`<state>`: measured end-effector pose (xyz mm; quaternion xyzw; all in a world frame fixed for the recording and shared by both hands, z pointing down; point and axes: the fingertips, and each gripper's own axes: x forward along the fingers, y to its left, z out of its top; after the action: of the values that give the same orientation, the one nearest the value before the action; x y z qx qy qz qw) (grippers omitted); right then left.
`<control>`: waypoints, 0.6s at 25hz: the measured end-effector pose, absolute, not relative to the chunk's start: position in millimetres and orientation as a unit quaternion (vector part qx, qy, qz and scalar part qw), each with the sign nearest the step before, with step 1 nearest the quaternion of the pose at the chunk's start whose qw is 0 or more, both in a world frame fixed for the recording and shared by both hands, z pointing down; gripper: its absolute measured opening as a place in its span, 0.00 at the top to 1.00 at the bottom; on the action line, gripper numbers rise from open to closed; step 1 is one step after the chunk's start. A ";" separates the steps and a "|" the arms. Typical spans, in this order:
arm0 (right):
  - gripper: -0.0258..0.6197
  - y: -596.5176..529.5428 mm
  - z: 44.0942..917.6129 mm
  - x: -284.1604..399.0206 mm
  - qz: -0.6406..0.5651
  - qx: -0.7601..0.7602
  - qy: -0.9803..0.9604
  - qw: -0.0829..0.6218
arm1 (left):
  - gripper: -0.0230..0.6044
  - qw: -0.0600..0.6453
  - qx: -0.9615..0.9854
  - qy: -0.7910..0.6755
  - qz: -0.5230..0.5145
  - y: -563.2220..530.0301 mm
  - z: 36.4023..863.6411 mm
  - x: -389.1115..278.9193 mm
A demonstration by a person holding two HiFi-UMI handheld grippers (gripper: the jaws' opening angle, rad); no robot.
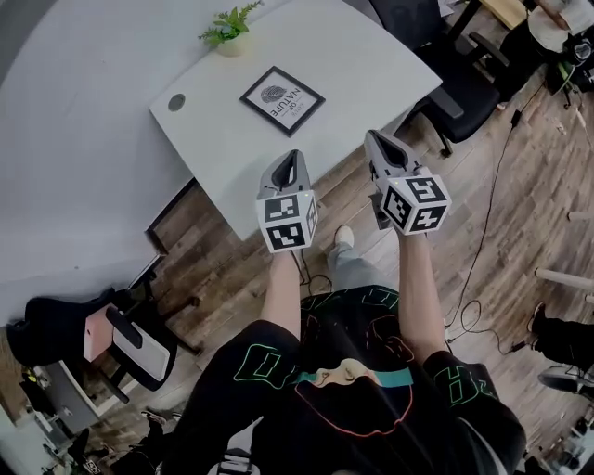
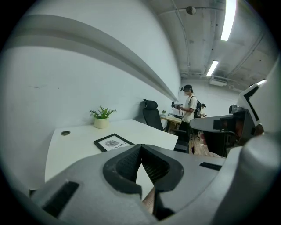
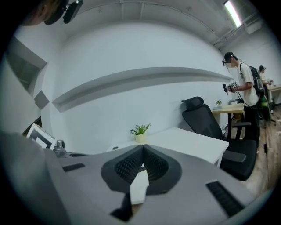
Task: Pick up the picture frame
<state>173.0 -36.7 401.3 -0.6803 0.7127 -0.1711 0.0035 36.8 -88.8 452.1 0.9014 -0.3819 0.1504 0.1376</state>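
Both tongs are pressed together with nothing between them: the left tongs [image 1: 294,156] and the right tongs [image 1: 379,139] sit side by side, their tips at the near edge of the white desk [image 1: 357,65].

The picture frame [image 1: 282,99] lies flat on the desk, ahead of the left tongs and ahead and to the left of the right tongs, well apart from both. It is close to square, so no long axis stands out. It is turned diagonally, with one corner pointing back toward the left tongs. In the left gripper view the frame [image 2: 113,143] shows just above the closed tips [image 2: 140,148].

Between the tongs and the frame is only bare desk. Ahead of the right tongs, to the frame's right, the top is open out to the desk's rounded corner.

Beyond the frame a small potted plant [image 1: 230,28] stands near the wall side. A round cable hole [image 1: 176,102] sits to the frame's left. A black office chair [image 1: 445,56] stands past the desk's right corner, on the wooden floor [image 1: 520,186]. In the right gripper view another person [image 3: 241,88] stands far behind that chair.
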 end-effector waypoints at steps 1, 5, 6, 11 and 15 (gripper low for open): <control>0.95 -44.3 403.5 178.7 -0.175 -0.678 0.714 0.004 | 0.96 0.141 0.900 -0.384 0.152 -94.0 454.6 41.0; 0.95 -77.1 411.2 186.0 -0.182 -0.657 0.732 -0.003 | 0.96 0.156 0.887 -0.406 0.159 -119.3 462.5 46.9; 0.95 -84.8 413.2 186.3 -0.184 -0.651 0.737 -0.005 | 0.96 0.159 0.883 -0.412 0.161 -125.4 464.3 47.2; 0.95 -117.2 419.3 187.5 -0.195 -0.625 0.756 -0.004 | 0.96 0.175 0.862 -0.442 0.174 -145.7 475.1 43.9; 0.95 -136.2 418.2 183.3 -0.197 -0.611 0.767 -0.003 | 0.96 0.179 0.851 -0.459 0.180 -156.7 476.8 37.4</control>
<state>183.3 -136.2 418.2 -0.6105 0.7672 -0.1968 -0.0030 37.4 -156.7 476.8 0.8511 -0.4594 0.1802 0.1790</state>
